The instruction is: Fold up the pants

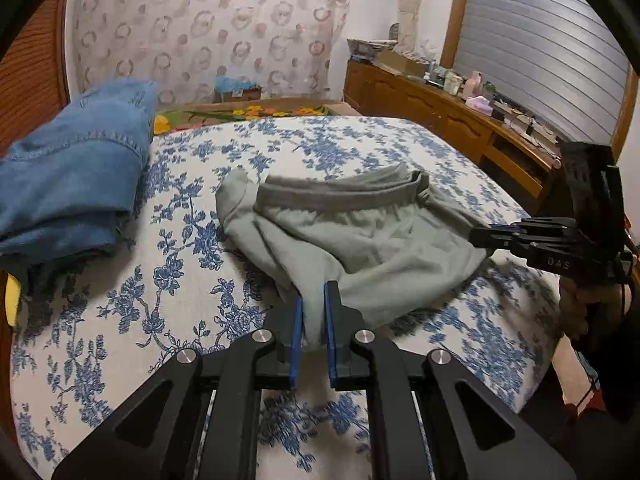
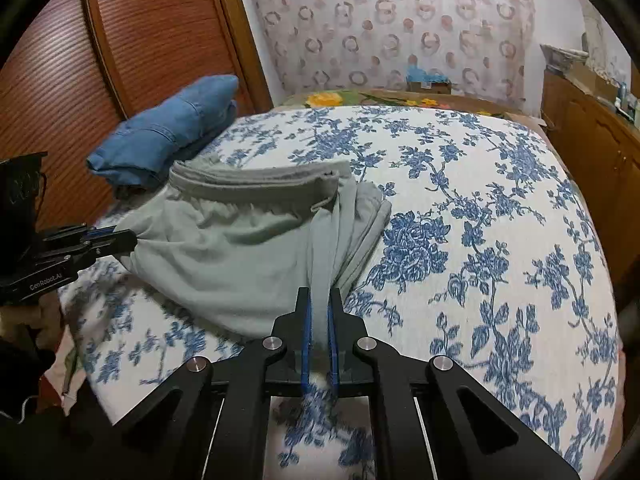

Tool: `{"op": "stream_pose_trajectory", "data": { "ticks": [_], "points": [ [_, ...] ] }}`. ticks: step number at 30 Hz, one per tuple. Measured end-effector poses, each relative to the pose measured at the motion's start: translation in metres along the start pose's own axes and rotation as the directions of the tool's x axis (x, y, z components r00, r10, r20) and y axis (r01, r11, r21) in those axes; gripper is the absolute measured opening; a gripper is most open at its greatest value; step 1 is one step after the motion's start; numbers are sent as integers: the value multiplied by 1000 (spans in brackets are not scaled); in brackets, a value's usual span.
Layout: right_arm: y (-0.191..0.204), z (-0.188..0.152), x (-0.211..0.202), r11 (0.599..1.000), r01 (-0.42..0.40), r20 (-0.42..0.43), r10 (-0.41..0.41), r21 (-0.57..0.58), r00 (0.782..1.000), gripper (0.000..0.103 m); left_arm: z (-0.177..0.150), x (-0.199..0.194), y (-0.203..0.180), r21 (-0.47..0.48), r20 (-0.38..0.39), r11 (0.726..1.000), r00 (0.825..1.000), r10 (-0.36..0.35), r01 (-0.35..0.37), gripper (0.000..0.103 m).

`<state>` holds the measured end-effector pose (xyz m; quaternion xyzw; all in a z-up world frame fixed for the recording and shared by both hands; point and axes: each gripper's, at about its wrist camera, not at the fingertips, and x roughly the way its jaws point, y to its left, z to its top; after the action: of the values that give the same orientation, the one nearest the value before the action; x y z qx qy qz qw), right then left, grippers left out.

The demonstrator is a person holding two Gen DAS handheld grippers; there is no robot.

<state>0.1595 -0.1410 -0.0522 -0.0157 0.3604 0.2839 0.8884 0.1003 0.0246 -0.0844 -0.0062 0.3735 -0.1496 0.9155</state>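
Nearest the left wrist camera, the left gripper [image 1: 313,312] is pinching a fold of the soft grey-green cotton pants [image 1: 360,236] between its blue-padded fingers [image 1: 297,320], closed on the cloth at the garment's near edge. In the right wrist view the right gripper [image 2: 319,316] is doing the same at the other near corner, its fingers clamped on a bunched ridge of fabric. Holding both corners at once is likely keeping the edge taut, so the layer can be carried over evenly rather than dragged askew.

The pants are lying on the bed with the white and blue floral cover [image 1: 360,140], partly doubled already, the darker elastic waistband [image 1: 336,196] turned toward 12 o'clock, away from both cameras. My judgement: a fold toward the waistband is in hand.

Farther off, at about 10 o'clock, a folded pair of blue denim jeans [image 1: 76,176] is resting at the bed's edge, apart from the grey pair, apparently a finished item set aside. Beyond, at 2 o'clock, a cluttered wooden dresser [image 1: 440,108] is standing along the wall.
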Motion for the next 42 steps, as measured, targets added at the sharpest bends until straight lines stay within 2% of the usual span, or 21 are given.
{"op": "stream_pose_trajectory", "data": {
  "ticks": [11,18,33,36,38,40,42],
  "points": [
    [9,-21,-33,999,-31,24,31,-8,999,6,-18,-35,-20,39,-1,999,1000,-14,14,11],
    [14,-25,-46,999,-24,30,25,-21,999,6,-14,-50,-28,61,28,998,1000,-12,11,11],
    [14,-33,-53,999,-33,23,34,-12,999,6,-21,-43,-26,59,-14,998,1000,1,0,12],
    [14,-32,-56,1000,-28,31,28,-13,999,7,-21,-40,-24,53,-23,998,1000,16,-15,17],
    [14,-31,-57,1000,-21,36,21,-18,999,10,-22,-39,-22,48,-24,999,999,24,-23,22],
    [15,-30,-58,1000,-4,43,5,-22,999,14,-22,-37,-21,44,-30,999,999,31,-30,32],
    [15,-29,-59,1000,-1,46,2,-26,999,17,-22,-34,-18,39,-33,999,999,32,-31,52]
  ]
}}
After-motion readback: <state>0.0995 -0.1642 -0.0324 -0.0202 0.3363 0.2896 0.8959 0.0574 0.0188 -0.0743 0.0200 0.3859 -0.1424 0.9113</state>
